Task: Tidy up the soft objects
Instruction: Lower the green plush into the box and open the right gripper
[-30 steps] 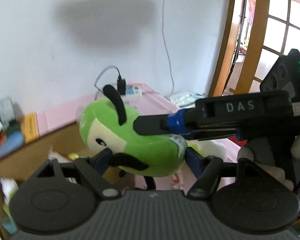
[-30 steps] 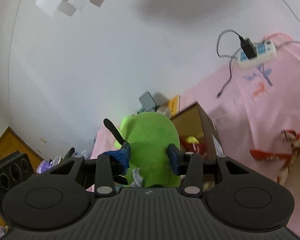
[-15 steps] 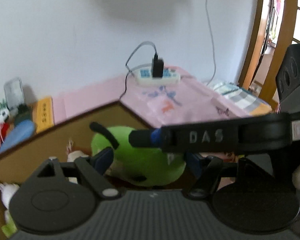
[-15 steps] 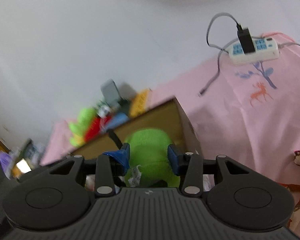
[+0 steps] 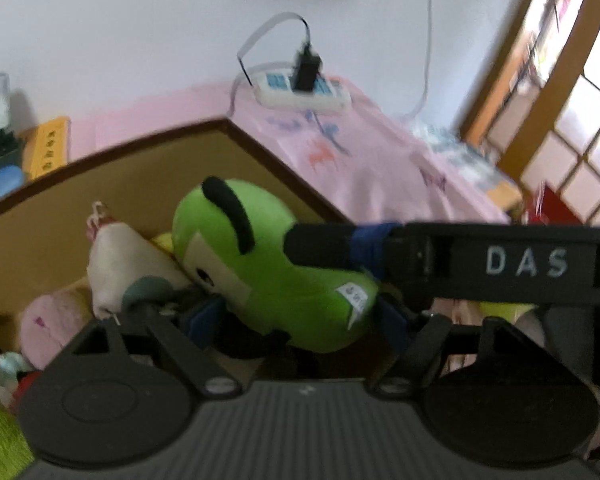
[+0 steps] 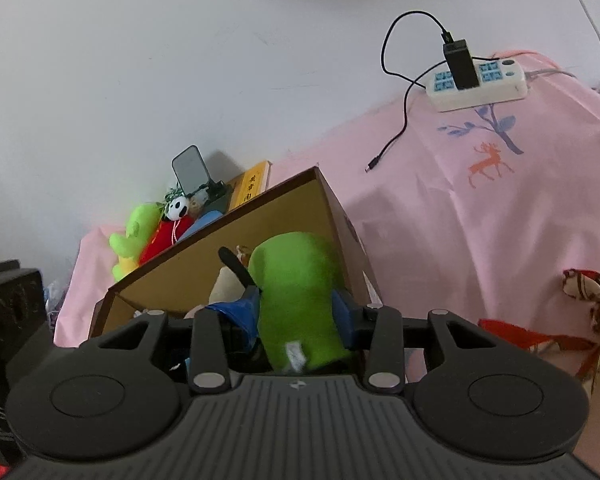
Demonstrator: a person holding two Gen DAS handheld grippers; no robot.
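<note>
A green plush toy [image 5: 276, 268] with black antenna and moustache is inside the brown cardboard box [image 5: 148, 168], resting on other soft toys. My right gripper [image 6: 296, 312] is shut on the green plush toy [image 6: 300, 300] and holds its rear end over the box [image 6: 284, 216]. My left gripper [image 5: 296, 324] is open just below and around the plush, its blue pads apart on either side. The right gripper's finger [image 5: 440, 260] crosses the left wrist view and presses the toy's back.
A white plush [image 5: 124, 264] and a pink one [image 5: 48, 324] lie in the box. A power strip [image 6: 476, 84] with a charger sits on the pink cloth [image 6: 480, 208]. More toys [image 6: 152, 232] lie behind the box. A red patterned fabric [image 6: 580, 312] lies at right.
Both grippers have come down with the green plush, from above the box rim into the box, onto the other toys. The right gripper keeps its hold.
</note>
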